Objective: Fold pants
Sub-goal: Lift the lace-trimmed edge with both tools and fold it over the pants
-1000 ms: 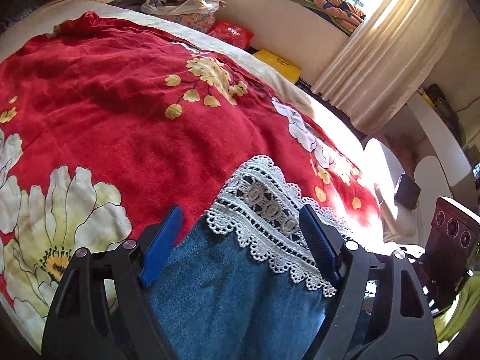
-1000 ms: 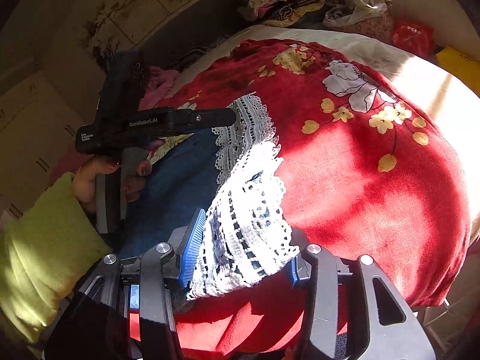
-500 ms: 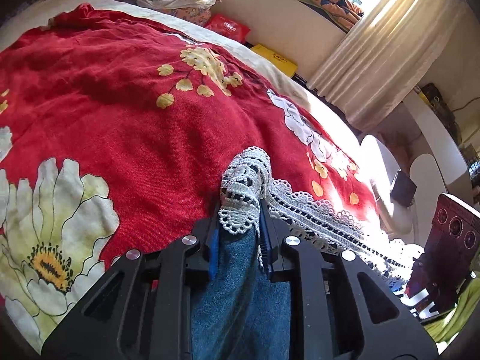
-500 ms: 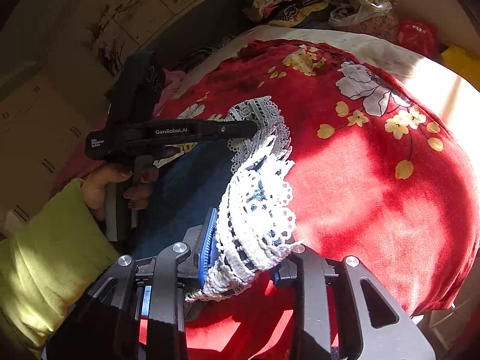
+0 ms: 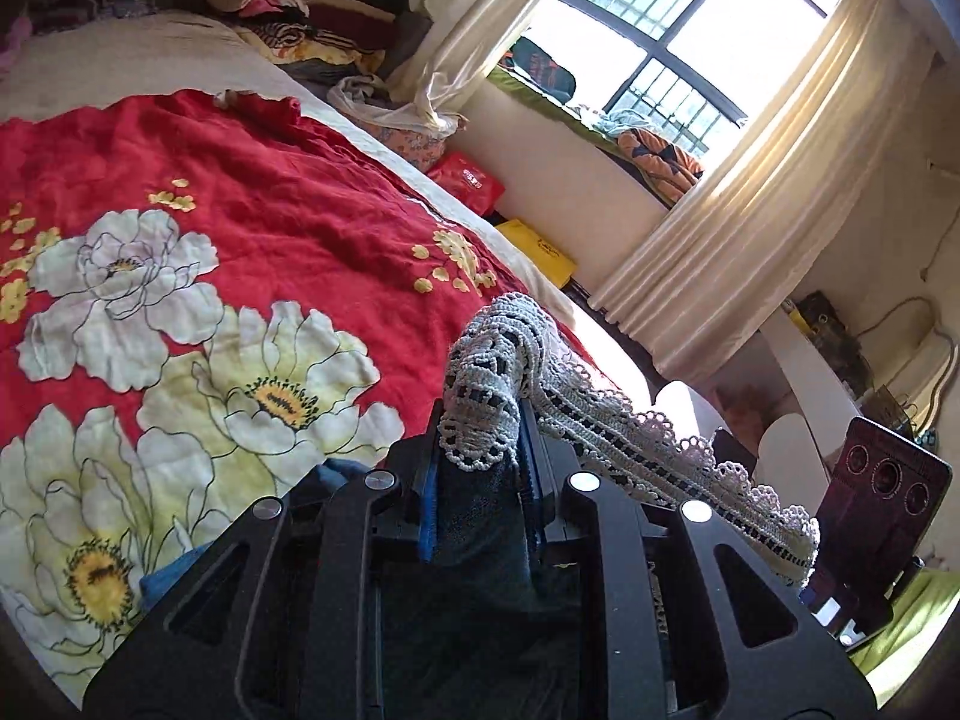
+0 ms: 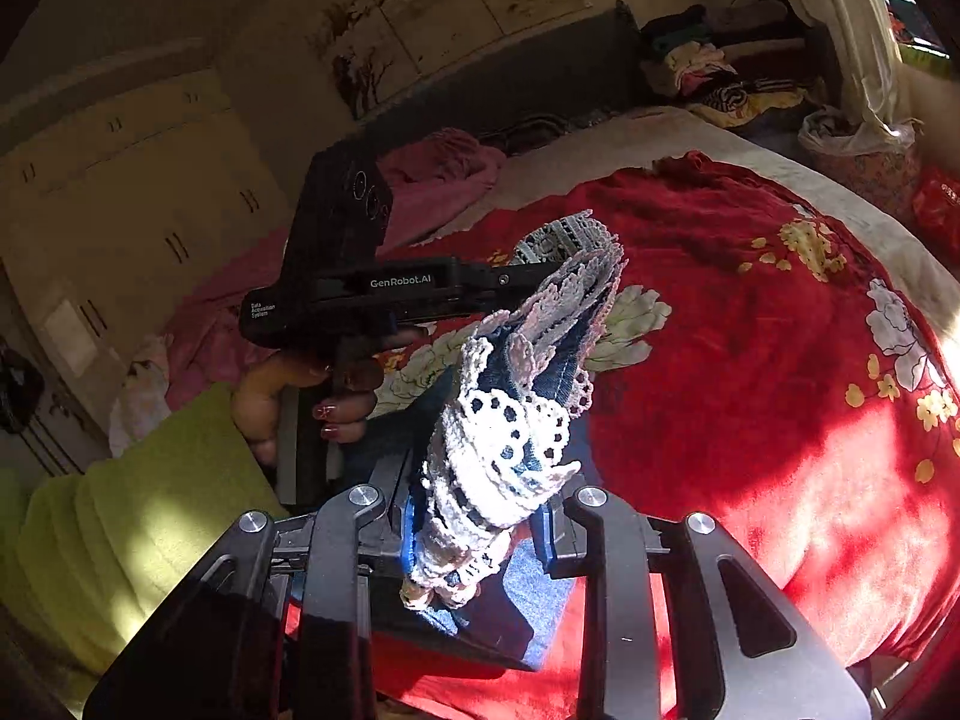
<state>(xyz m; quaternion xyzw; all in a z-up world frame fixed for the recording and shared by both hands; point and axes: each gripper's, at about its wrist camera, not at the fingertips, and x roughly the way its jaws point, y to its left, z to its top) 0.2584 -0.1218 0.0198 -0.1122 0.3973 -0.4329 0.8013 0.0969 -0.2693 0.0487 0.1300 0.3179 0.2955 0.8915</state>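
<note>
The pants are blue denim (image 5: 480, 516) with a white lace hem (image 5: 630, 420). My left gripper (image 5: 480, 468) is shut on one lace hem corner and holds it above the red floral bedspread (image 5: 288, 222). My right gripper (image 6: 480, 522) is shut on the other lace hem corner (image 6: 498, 450). In the right wrist view the left gripper (image 6: 540, 276) shows to the upper left, with the hem stretched between the two. The rest of the pants hangs below, mostly hidden.
Stacked clothes (image 5: 312, 6) lie at the bed's far end. A red bag (image 5: 468, 180) and a yellow item (image 5: 540, 246) sit beside the bed under the window. A pink blanket (image 6: 444, 162) lies near the headboard.
Both grippers shut on the lace hem corners, then lifted the hem off the bedspread. The views now tilt upward toward the window and wall.
</note>
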